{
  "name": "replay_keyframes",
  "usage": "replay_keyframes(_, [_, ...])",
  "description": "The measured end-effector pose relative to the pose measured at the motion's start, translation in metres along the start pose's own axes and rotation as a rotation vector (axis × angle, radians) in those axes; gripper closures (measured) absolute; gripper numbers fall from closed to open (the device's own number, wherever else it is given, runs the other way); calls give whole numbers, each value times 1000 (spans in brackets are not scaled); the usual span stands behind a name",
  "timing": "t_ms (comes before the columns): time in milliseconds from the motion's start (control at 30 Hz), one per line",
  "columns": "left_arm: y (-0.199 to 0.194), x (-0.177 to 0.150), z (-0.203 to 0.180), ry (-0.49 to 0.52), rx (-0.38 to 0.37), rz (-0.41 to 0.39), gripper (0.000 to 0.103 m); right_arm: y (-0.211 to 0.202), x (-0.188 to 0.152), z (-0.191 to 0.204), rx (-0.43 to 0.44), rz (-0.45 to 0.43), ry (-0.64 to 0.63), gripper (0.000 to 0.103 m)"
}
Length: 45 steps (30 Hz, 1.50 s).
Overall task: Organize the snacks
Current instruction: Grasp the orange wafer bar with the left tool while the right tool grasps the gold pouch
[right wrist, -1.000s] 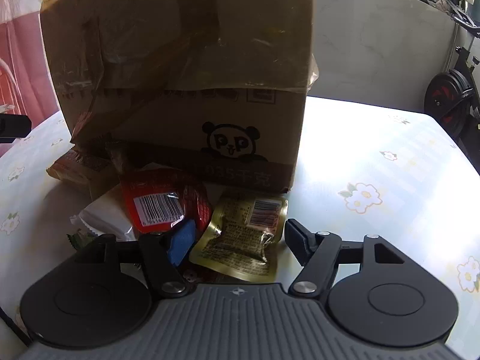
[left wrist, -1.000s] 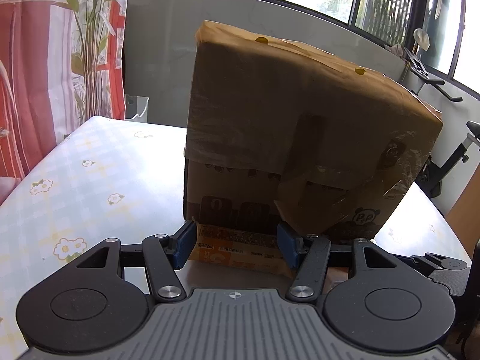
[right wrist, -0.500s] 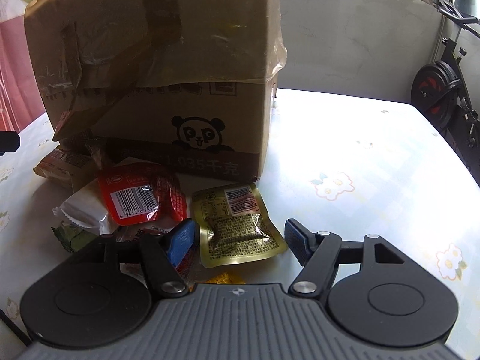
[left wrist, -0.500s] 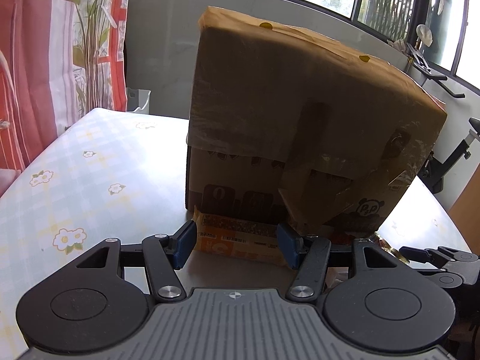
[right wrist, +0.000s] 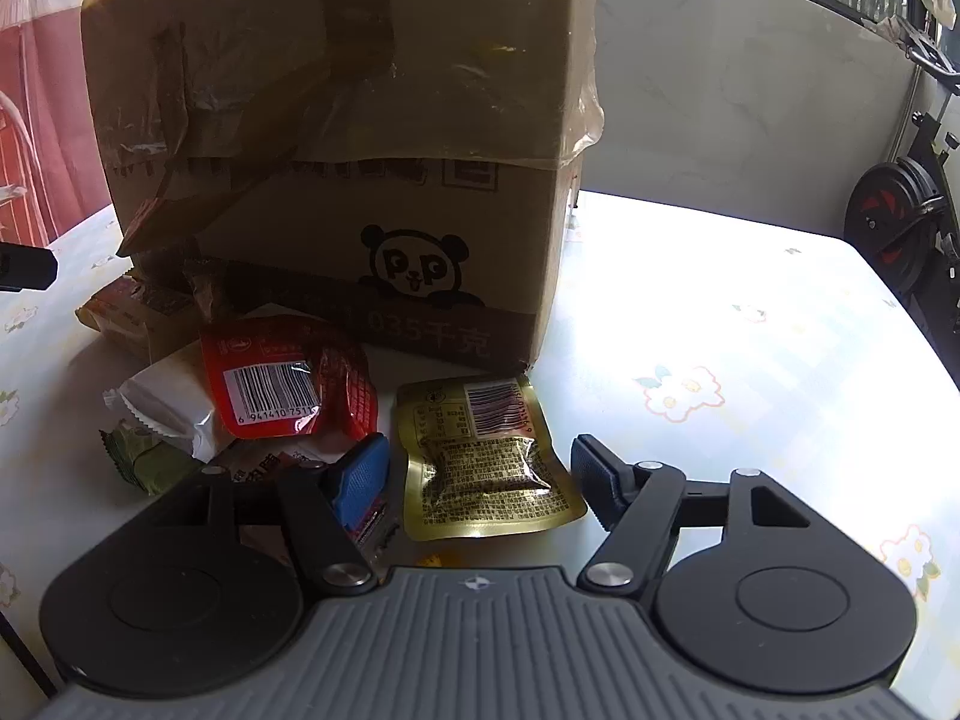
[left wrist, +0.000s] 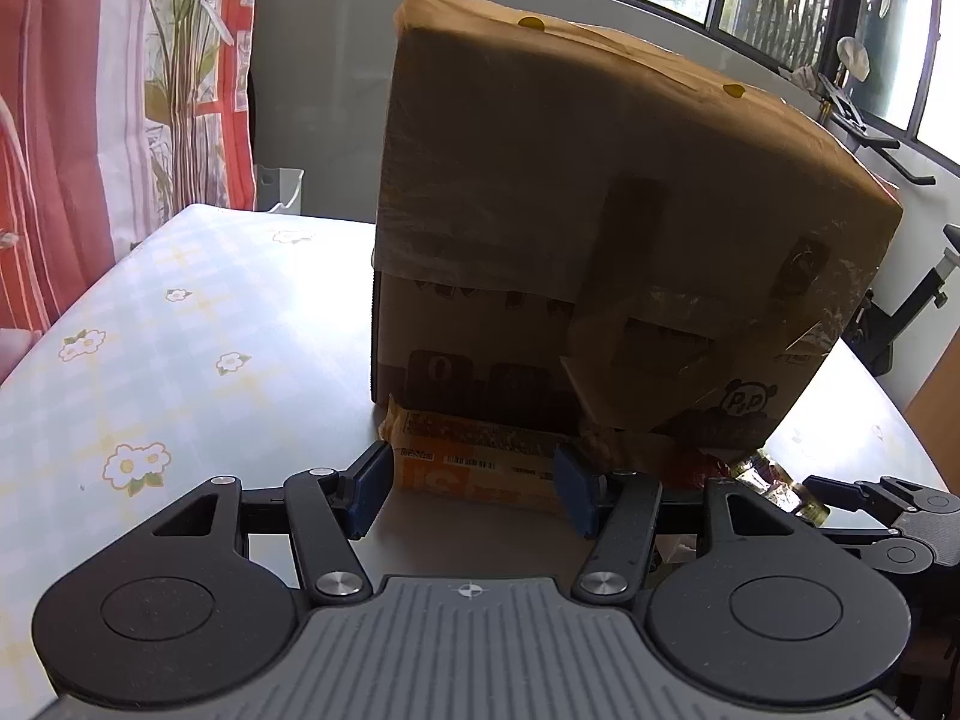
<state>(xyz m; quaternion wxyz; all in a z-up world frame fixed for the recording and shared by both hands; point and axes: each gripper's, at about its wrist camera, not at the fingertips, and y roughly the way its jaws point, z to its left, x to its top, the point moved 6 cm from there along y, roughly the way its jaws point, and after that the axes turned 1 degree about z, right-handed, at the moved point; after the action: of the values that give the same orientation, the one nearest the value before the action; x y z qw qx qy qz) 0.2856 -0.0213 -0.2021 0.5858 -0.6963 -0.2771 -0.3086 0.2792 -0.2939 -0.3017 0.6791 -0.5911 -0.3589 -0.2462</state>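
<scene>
Left tongs (left wrist: 471, 483) apart astride orange snack pack (left wrist: 474, 462), right tongs (right wrist: 480, 474) apart over gold packet (right wrist: 486, 468), neither gripping

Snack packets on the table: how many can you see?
6: orange, white, green, red, gold, and one under the right gripper's finger. More may hide behind the box.

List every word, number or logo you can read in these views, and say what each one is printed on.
"P P": on the panda logo of the cardboard box.
"035千克": on the box's dark bottom band.
"6 94141075 11", partly cut off: under the barcode on the red packet.
Gold packet: barcode and fine print, too small to read.
Orange snack pack: barcode and print too blurred to read.
</scene>
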Motion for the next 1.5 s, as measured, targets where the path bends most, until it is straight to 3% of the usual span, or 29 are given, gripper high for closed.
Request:
replay_keyframes(133, [2, -2, 0, -1, 2, 7, 41, -2, -1, 5, 21, -14, -14, 44])
replay_keyframes(367, [4, -5, -1, -2, 1, 13, 41, -6, -2, 4, 73, -45, 9, 50])
replay_keyframes(633, [15, -5, -2, -8, -18, 33, 40, -6, -1, 2, 86, -45, 8, 50])
replay_keyframes(833, [35, 4, -11, 30, -45, 22, 25, -6, -1, 1, 87, -45, 9, 50])
replay_keyframes(1033, [61, 15, -9, 17, -23, 37, 24, -6, -1, 1, 88, -44, 11, 50])
replay_keyframes(1267, [88, 20, -11, 31, 57, 82, 24, -5, -1, 2, 91, -43, 11, 49])
replay_keyframes(1500, [82, 10, -11, 81, 70, 84, 24, -4, -1, 2, 93, -40, 15, 49])
